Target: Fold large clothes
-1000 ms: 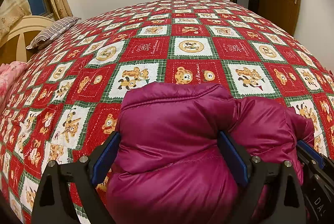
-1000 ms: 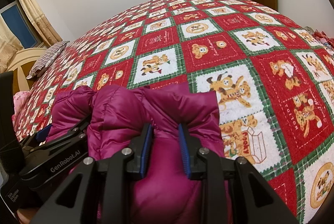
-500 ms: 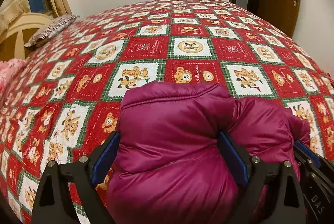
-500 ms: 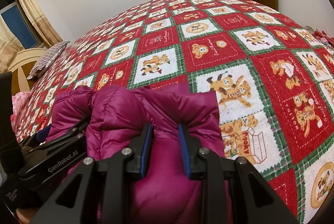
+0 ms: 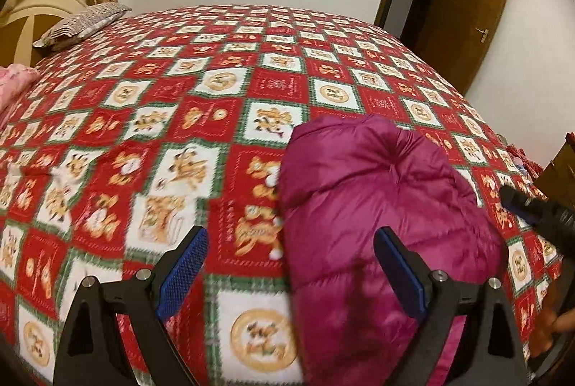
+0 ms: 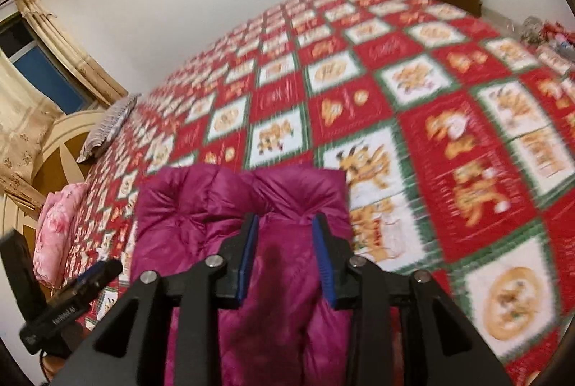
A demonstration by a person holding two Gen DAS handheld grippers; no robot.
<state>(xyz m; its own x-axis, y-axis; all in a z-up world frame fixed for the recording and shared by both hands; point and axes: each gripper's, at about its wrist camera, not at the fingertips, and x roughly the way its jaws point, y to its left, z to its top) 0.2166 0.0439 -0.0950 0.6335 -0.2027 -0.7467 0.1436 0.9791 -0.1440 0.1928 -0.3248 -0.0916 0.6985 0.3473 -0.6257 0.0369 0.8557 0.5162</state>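
The left claw [image 5: 291, 263] is wide and holds nothing; the right claw [image 6: 285, 242] stands half open over the puffy, shiny jacket [image 6: 201, 217] at lower centre, on the bed [image 6: 449, 120].

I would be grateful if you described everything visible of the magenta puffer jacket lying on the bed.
The magenta puffer jacket is a shiny, quilted, padded garment, bunched into a compact, puffy bundle with stitched seams and dimples. It lies on the red, white and green patterned bedspread near its front edge. The left hand-held gripper is open, with one blue pad over the jacket and the other over the bedspread. The right hand-held gripper straddles a fold; whether it pinches is unclear.
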